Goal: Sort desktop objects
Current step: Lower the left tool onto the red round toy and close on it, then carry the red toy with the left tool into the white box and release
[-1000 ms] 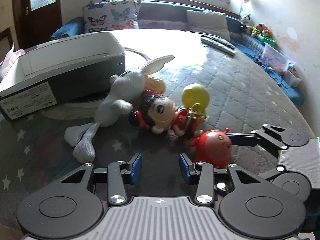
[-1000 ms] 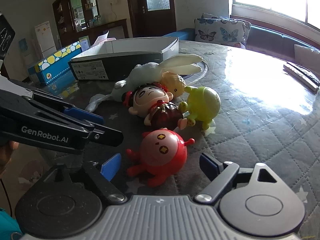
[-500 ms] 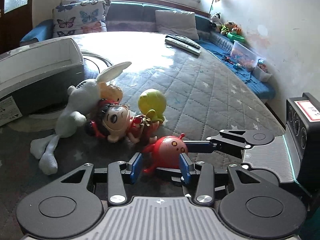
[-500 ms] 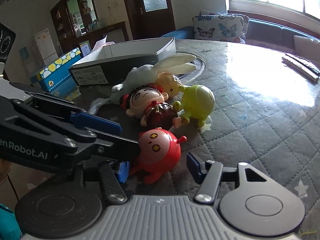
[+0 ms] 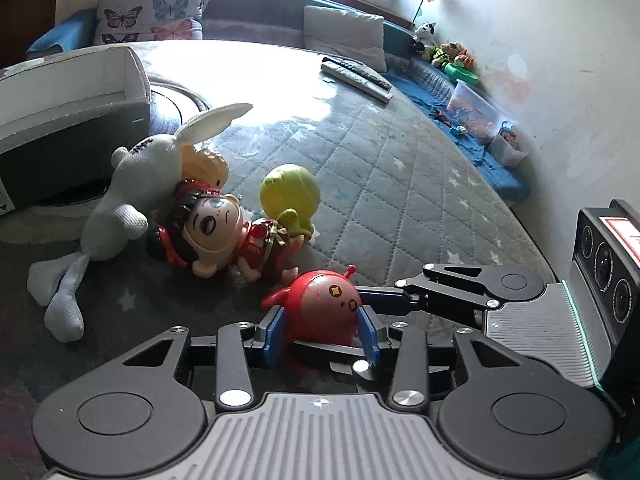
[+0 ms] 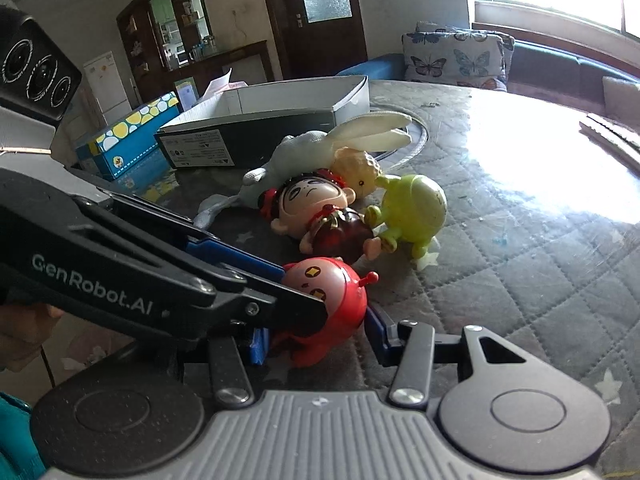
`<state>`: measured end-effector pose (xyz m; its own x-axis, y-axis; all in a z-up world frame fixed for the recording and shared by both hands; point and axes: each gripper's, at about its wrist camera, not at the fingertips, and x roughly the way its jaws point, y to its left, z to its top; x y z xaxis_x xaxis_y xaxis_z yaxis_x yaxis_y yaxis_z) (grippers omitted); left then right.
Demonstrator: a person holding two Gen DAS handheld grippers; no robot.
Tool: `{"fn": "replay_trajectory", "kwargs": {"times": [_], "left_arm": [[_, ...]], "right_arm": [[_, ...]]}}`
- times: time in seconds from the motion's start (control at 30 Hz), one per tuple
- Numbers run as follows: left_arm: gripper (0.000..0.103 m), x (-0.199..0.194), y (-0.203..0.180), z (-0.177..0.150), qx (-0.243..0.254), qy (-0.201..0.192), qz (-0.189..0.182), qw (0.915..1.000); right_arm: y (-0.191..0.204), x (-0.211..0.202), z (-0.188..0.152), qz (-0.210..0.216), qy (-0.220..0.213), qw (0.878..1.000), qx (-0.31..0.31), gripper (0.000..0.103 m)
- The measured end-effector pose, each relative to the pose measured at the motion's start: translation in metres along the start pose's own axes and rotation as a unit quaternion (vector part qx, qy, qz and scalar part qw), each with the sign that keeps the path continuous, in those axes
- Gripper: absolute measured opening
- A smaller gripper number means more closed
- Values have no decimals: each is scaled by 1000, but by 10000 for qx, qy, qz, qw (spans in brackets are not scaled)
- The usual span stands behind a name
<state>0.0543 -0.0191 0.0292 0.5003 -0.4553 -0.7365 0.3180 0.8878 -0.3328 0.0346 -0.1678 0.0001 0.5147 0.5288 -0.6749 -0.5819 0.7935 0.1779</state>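
Gripping the red toy [image 5: 326, 308] between its blue pads, the left hand-held gripper [image 5: 322, 334] is clamping it from both sides, while the right hand-held gripper [image 6: 316, 336] is also straddling it, its pads just beside the body; whether they are pressing I cannot tell. The toy is sitting on the quilted counter [image 5: 400, 184], near the doll [image 5: 224, 236] and green toy [image 5: 290, 196]. Two grippers crowding one round, smooth body are risking a collision or squeezing it out sideways into its neighbours, well short of the box [image 6: 260, 120].
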Motion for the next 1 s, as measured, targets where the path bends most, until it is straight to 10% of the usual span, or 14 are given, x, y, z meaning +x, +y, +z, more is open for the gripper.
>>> {"fn": "replay_trajectory", "kwargs": {"times": [1.0], "left_arm": [[42,-46,117,124,-581,-1133,337,9913]], "right_arm": [[24,91,179,322,-380,9930,-1074,48]]}}
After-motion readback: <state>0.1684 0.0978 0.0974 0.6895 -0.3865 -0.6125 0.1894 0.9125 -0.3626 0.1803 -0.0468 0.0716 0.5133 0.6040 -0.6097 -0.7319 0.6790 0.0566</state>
